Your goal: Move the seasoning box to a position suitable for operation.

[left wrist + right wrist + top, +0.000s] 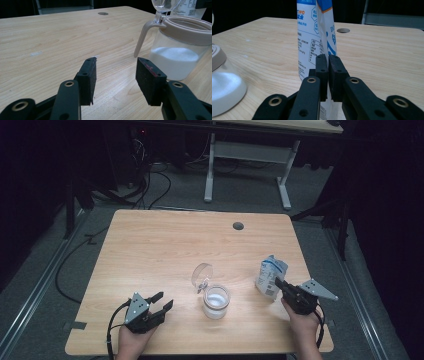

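White and blue bag (312, 37) stands upright between my right gripper (328, 58) jaws, pinched by its thin edge for pouring; the open jar (216, 301) waits to its left, my left gripper (116, 63) half open, empty

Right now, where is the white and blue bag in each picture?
High view: the bag stands at the table's right, by the right tongs.
Left gripper view: a corner of it peeks out top right, behind the jar.
Right gripper view: it stands in the middle, pinched in the tongs.
Shared landmark: the table's round hole.
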### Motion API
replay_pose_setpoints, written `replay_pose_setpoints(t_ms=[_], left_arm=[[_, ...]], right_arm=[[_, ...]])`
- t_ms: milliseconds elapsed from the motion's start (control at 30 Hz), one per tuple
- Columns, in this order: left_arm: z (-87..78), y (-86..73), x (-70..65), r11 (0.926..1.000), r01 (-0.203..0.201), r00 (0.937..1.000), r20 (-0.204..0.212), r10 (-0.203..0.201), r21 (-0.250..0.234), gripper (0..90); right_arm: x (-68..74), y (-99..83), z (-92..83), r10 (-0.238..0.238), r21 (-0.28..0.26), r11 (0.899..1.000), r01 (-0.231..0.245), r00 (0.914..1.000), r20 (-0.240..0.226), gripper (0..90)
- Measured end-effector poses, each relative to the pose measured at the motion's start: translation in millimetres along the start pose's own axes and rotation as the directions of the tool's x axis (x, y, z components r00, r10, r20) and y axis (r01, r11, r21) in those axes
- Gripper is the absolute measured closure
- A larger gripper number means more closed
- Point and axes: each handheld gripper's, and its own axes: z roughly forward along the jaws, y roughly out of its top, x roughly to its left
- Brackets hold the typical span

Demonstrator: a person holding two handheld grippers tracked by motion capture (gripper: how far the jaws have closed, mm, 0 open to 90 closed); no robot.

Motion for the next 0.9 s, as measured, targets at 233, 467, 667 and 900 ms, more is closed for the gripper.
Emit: replay_pose_setpoints(t_ms=[233, 467, 667, 900], left_arm=[[0.3, 0.1, -0.1, 1.0000, 0.001, 1.0000, 0.001, -0.001, 0.001, 51.4], [0.5, -0.1, 0.4, 1.0000, 0.002, 1.0000, 0.004, -0.002, 0.005, 51.3], [0.6, 0.0, 0.3, 1.0000, 0.001, 1.0000, 0.006, -0.001, 0.006, 51.3], [2.1, -0.4, -0.3, 1.0000, -0.001, 1.0000, 0.010, 0.001, 0.010, 51.3]], right_arm=[[0.6, -0.5, 1.1, -0.001, 0.002, 1.000, 0.001, 1.0000, -0.006, 84.1], [0.7, -0.9, 2.1, 0.004, 0.008, 1.000, -0.004, 1.0000, -0.005, 80.3], [0.5, -0.9, 3.1, 0.015, 0.014, 1.000, -0.015, 0.9999, -0.001, 73.6], [0.5, -1.1, 4.9, 0.016, 0.018, 1.000, -0.016, 0.9999, -0.005, 68.7]])
